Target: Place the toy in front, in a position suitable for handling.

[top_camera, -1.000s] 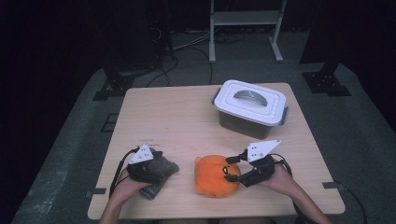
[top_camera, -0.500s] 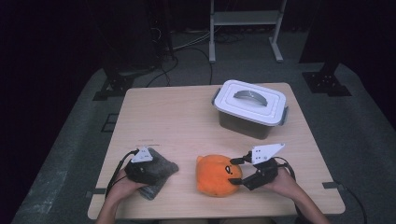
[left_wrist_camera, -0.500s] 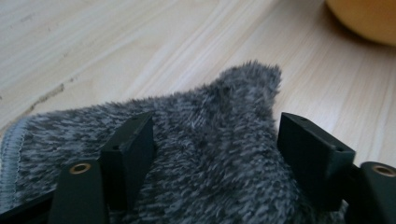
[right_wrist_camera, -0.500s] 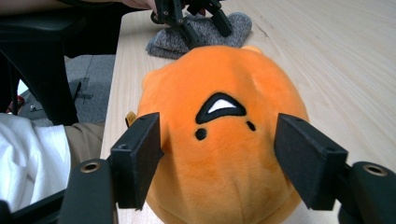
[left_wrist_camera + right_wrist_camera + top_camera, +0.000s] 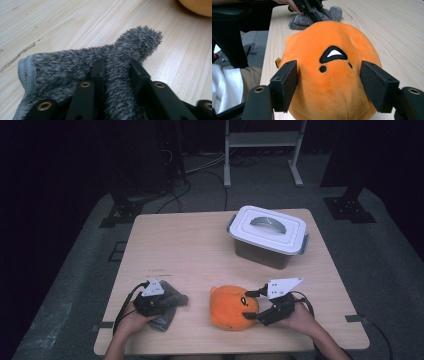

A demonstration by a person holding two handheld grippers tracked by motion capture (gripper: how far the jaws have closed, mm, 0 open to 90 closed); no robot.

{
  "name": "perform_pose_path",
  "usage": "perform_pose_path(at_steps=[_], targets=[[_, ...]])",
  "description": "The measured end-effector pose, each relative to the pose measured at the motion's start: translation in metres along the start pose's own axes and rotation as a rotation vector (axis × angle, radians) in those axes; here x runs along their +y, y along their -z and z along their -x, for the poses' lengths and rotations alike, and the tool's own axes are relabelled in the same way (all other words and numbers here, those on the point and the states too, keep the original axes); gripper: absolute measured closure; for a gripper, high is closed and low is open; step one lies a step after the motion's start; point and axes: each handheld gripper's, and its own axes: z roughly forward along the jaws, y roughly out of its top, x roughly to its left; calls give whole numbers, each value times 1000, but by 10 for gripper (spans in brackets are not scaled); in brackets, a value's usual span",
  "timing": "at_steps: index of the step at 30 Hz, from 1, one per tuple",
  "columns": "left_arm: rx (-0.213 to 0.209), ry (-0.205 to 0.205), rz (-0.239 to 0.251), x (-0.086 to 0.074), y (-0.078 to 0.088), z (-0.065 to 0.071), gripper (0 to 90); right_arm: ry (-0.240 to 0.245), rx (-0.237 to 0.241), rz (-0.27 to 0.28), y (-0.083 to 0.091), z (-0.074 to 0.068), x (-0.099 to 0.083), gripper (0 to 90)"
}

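A person sits at a pale wooden desk (image 5: pixel 200 245) with a hand-held gripper in each hand. The landmark is a white-lidded storage box (image 5: pixel 268 235) at the far right of the desk, lid on.

Well in front of the box, near the person's edge, lies a round orange plush toy (image 5: pixel 232 307). The right hand-held gripper (image 5: pixel 256 304) has its jaws spread wide around the toy, one pad on each side, seemingly touching the fur without squeezing it.

Farther from the box, to the left of the toy, a fuzzy grey cloth (image 5: pixel 172 299) lies crumpled on the desk. The left hand-held gripper (image 5: pixel 117 72) is clenched on a raised fold of this cloth, its jaws having just closed on it.

Risks from here, as a judgement: the right jaws may slide off the toy's soft, rounded sides if they close too lightly. The left grip holds only one narrow fold, so the cloth could slip free or drag across the desk when lifted. The box's lid would block putting anything inside.
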Motion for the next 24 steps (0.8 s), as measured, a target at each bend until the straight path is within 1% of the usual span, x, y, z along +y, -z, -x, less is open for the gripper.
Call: perform_pose_path(at_steps=[2, 3, 4, 5, 6, 8, 9, 10, 11, 12, 13, 14, 15, 16, 17, 18, 19, 20, 21, 22, 23, 24], targets=[[-1, 2, 7, 0, 0, 0, 743, -6, -2, 3, 0, 0, -1, 304], [-7, -1, 15, -1, 1, 0, 743, -6, -2, 3, 0, 0, -1, 304], [-27, 23, 44, -2, 3, -2, 756, -7, -2, 3, 0, 1, -1, 303], [-27, 23, 44, -2, 3, -2, 756, -7, -2, 3, 0, 1, -1, 303], [-39, 41, 67, -1, 4, -2, 756, -6, -3, 3, 0, 1, -1, 304], [-58, 56, 116, 3, 9, -1, 756, -7, -5, 4, -1, 1, -1, 305], [-91, 64, 179, 11, 14, 2, 756, -8, -5, 5, -1, 1, 0, 306], [-111, 57, 215, 19, 17, 6, 756, -12, -5, 5, -2, 1, 0, 307], [-125, 46, 239, 25, 18, 10, 756, -17, -7, 4, -2, 1, 0, 308], [-125, 46, 239, 25, 18, 10, 756, -20, -7, 5, -3, 1, 0, 309], [-161, 15, 268, 40, 19, 19, 755, -21, -8, 6, -5, 2, 1, 310], [-181, 6, 271, 46, 18, 23, 754, -21, -12, 4, -6, 1, 2, 310], [-181, 6, 271, 46, 18, 23, 754, -21, -12, 4, -6, 1, 2, 310], [-209, -17, 272, 56, 17, 30, 753, -18, -17, 1, -8, 1, 4, 310], [-226, -44, 272, 64, 15, 36, 753, -18, -17, 1, -8, 1, 4, 310], [-256, -92, 275, 79, 10, 47, 753, -4, -27, -11, -10, 0, 7, 310], [-256, -92, 275, 79, 10, 47, 753, -4, -27, -11, -10, 0, 7, 310], [-283, -131, 284, 92, 6, 58, 753, -5, -29, -14, -11, 1, 8, 309], [-283, -131, 284, 92, 6, 58, 752, -5, -29, -14, -11, 1, 8, 309], [-297, -152, 288, 98, 5, 62, 752, -8, -29, -9, -12, 1, 8, 309], [-318, -177, 296, 108, 1, 70, 752, -8, -33, -10, -13, 2, 9, 308], [-329, -187, 297, 111, -2, 73, 750, -9, -33, -8, -14, 2, 10, 308]])
